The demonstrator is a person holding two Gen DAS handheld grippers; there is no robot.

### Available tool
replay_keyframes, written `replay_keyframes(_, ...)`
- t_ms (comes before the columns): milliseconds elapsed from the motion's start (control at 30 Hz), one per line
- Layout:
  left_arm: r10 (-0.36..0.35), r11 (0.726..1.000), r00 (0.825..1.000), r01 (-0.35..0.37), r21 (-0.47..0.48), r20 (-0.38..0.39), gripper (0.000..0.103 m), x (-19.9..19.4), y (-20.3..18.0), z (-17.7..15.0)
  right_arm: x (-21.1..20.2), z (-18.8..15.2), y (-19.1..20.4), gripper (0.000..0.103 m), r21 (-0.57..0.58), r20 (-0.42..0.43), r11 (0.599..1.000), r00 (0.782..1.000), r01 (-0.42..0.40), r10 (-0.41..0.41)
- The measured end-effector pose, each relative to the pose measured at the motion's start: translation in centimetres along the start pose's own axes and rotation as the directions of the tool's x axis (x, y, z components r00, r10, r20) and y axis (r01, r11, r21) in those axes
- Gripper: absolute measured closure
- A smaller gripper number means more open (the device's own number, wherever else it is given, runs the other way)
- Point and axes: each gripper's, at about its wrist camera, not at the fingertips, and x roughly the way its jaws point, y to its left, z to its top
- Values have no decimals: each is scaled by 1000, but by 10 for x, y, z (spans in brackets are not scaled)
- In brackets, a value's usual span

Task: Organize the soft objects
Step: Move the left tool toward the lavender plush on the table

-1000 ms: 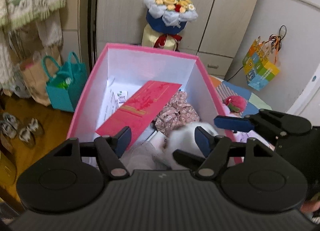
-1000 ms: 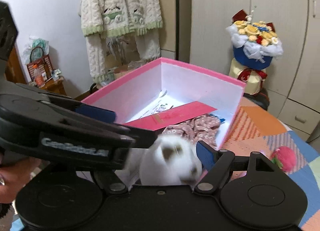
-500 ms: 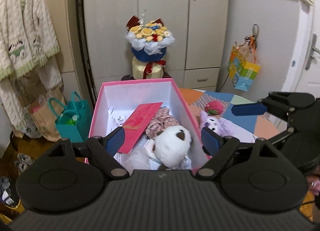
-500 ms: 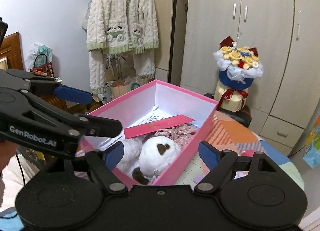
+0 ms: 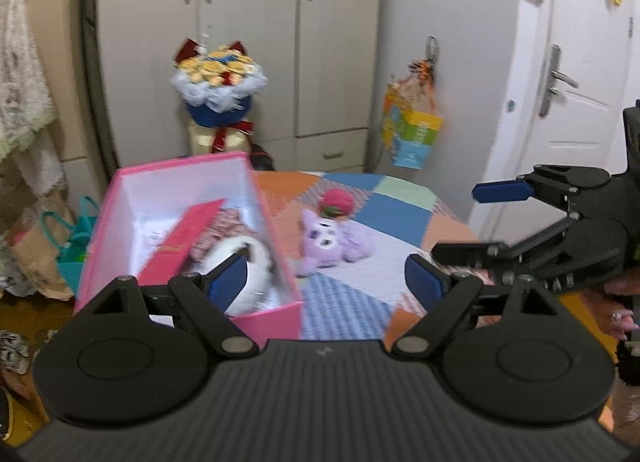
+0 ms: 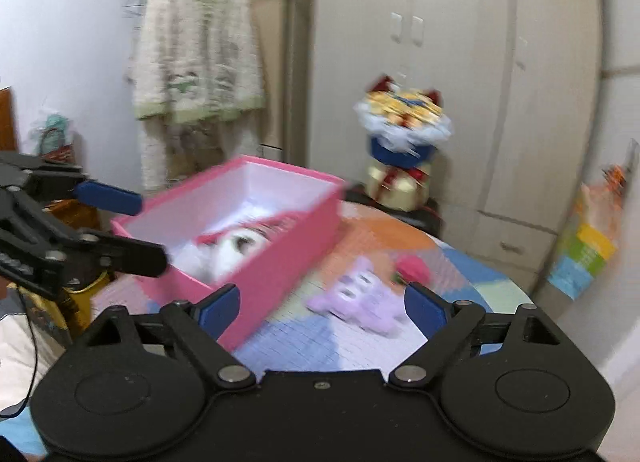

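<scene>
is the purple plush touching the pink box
Apart. In the left wrist view a strip of patchwork cloth shows between the purple plush and the pink box; the right wrist view shows the same gap.

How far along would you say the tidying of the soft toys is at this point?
Done: the white plush lies inside the pink box. In hand: nothing; the left gripper and right gripper are both open and empty. Left: the purple plush and pink plush ball lie on the patchwork cloth.
</scene>
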Motion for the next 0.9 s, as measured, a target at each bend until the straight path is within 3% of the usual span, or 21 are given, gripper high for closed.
replay_keyframes(200, -59, 998, 998, 59, -11, -13, 18, 37, -22, 1, 2, -26, -52, 9, 66, 20, 998, 1000, -8, 7)
replay_keyframes(467, -38, 999, 999, 38, -10, -4, 19, 102, -48, 9, 57, -46, -81, 9, 14, -59, 991, 989, -136, 137)
replay_keyframes(700, -4, 996, 991, -7, -85, -131, 23, 183, -40, 23, 104, -43, -78, 9, -112, -114, 968, 971, -224, 212)
replay_keyframes(900, 76, 987, 979, -101, -128, -187, 31, 230, -27, 33, 142, -33, -72, 10, -218, -91, 944, 968, -247, 232)
